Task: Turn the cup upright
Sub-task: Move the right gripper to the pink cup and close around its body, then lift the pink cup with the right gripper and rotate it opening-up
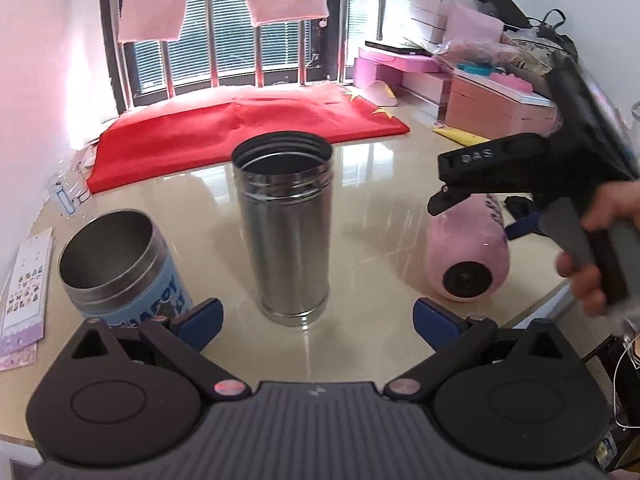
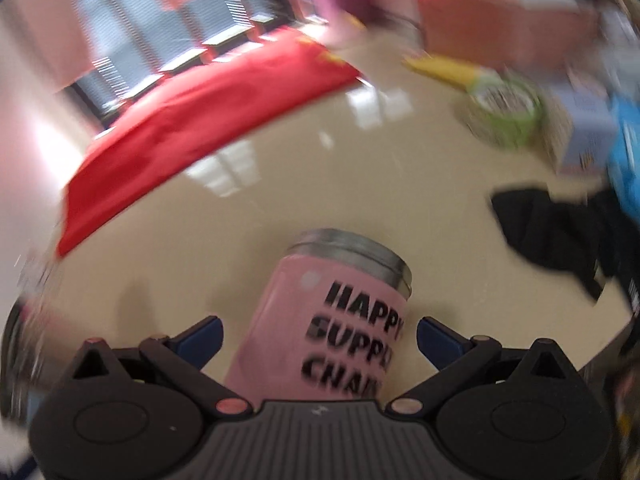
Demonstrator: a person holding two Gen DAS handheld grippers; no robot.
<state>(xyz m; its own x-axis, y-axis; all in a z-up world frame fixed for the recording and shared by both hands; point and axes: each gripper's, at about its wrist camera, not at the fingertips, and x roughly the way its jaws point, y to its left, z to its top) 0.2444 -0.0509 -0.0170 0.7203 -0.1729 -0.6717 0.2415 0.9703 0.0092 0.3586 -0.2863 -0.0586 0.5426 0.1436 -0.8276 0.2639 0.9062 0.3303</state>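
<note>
Pink cup (image 2: 320,320) lies between the spread right tongs (image 2: 318,338).

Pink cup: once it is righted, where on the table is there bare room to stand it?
Bare tabletop lies between the steel tumbler and the pink cup, and on toward the red cloth. The right wrist view shows more bare top beyond the cup's rim. The left edge is crowded by the blue cup and sticker sheets, the right by boxes.
</note>
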